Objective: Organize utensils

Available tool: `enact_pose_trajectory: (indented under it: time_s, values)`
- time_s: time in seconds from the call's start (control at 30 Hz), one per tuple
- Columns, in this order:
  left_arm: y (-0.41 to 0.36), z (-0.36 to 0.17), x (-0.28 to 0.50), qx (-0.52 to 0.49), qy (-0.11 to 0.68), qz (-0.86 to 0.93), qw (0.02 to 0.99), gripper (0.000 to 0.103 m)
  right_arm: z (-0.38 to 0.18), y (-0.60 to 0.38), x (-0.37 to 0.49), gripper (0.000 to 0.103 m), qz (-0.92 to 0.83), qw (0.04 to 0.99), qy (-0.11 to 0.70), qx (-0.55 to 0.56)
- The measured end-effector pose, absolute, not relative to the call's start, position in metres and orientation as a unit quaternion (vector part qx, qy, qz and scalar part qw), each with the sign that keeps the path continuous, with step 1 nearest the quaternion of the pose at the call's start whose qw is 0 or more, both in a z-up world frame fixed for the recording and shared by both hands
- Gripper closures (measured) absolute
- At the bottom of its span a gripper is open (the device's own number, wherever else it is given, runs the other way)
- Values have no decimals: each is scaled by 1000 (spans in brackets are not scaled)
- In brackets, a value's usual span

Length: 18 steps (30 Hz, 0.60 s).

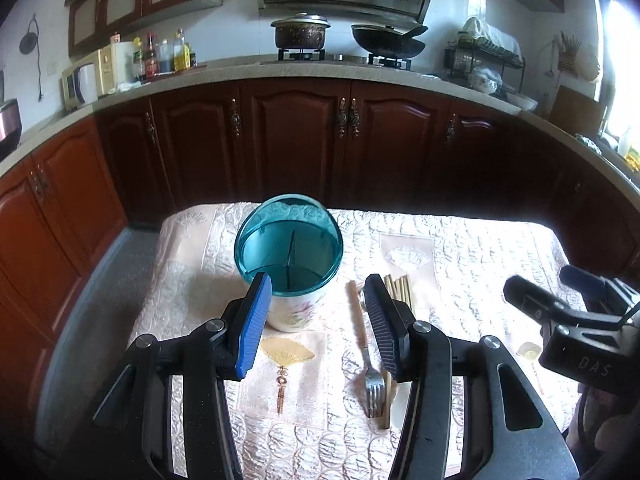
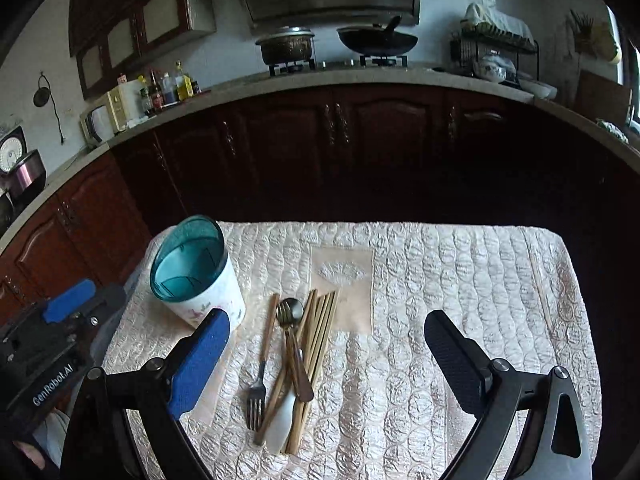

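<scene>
Holder [image 2: 198,276], stiff and light-looking, stands ahead-left of the right gripper [image 2: 326,354], whose jaws are spread and empty; the left gripper [image 1: 318,306], likewise apart, hovers just before it. Chopsticks [image 2: 316,352], spoon [image 2: 294,344] and fork [image 2: 262,364] lie between the right fingers: thin, probably slippery, best pinched mid-handle.

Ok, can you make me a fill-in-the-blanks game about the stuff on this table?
1. The utensil holder has a rim colored ____.
2. The fork lies with its prongs pointing ____ the camera.
3. The chopsticks lie to the ____ of the fork.
4. Both the left gripper and right gripper have their fingers ____.

Missing words: teal; toward; right; open
</scene>
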<state>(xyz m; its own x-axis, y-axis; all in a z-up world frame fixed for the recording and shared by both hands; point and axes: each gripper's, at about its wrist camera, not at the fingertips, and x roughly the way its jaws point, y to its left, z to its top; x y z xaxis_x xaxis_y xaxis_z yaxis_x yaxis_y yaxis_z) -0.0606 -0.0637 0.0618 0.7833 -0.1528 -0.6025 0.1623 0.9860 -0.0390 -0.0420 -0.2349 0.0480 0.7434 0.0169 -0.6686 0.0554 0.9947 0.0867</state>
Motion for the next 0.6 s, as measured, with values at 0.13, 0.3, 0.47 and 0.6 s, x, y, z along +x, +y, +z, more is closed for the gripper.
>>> enact_pose_trajectory:
  time_s: [0.13,0.3,0.47,0.6]
  values:
    - [-65,66,-63,3,313,-89,946,55,52,-235,-40,5,-13,938,346,30]
    - [-69,65,-63,1,315,-96,944,55,47,-240,-40,5,-12,938,344,33]
    - [-73,64,-63,9,316,-99,943,55,41,-246,-39,5,-14,938,345,32]
    - [-74,63,-63,8,317,-101,943,55,41,-250,-38,5,-16,938,344,32]
